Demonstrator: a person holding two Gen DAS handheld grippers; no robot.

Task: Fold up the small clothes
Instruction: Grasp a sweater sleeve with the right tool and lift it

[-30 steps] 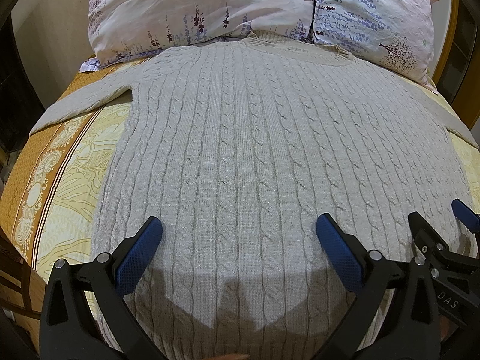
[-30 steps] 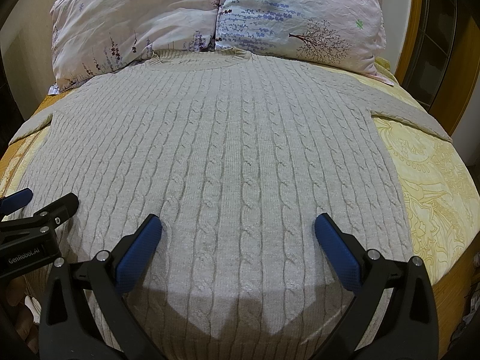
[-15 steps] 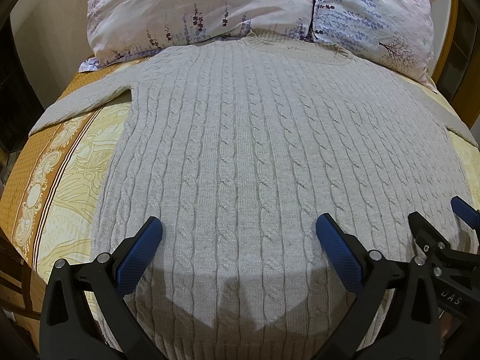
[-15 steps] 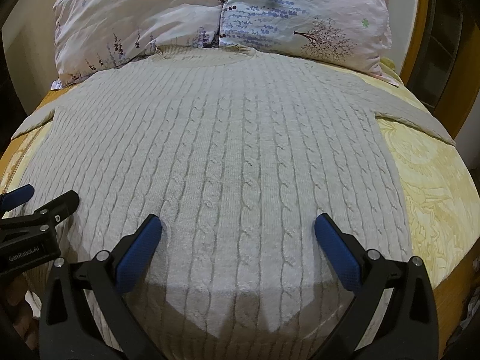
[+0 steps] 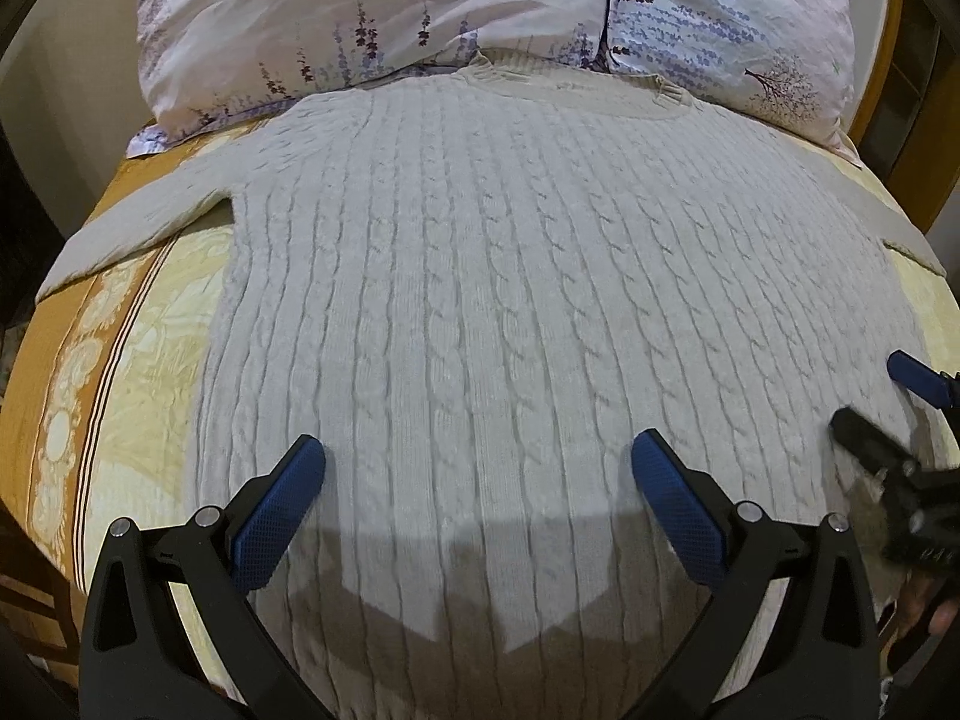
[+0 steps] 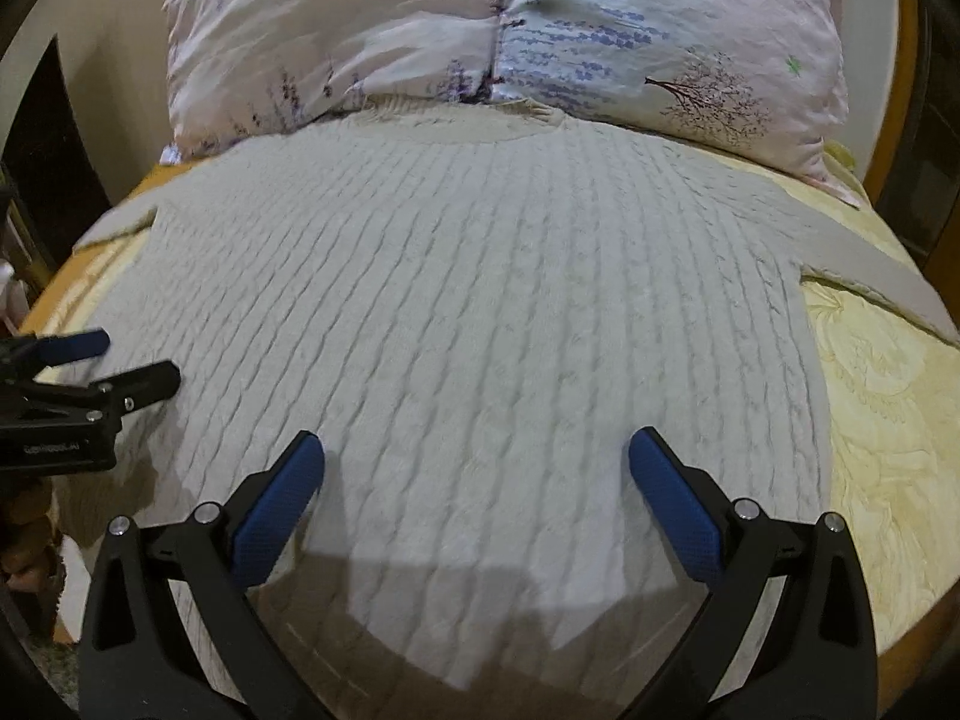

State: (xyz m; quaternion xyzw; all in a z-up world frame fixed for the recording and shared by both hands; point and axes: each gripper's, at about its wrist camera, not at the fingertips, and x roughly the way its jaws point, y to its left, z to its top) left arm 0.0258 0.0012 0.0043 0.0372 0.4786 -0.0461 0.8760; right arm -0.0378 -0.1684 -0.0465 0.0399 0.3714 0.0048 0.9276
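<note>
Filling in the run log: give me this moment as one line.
stage: pre-fold | sweater: flat on bed, collar at pillows | left gripper: open, empty | right gripper: open, empty

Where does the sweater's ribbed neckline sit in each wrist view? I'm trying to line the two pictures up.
Left wrist view: the neckline lies top centre, its edge against the pillows.
Right wrist view: the neckline lies top centre, a little left of the middle.
Shared landmark: the dark seam between the two pillows, just above the neckline in both.
</note>
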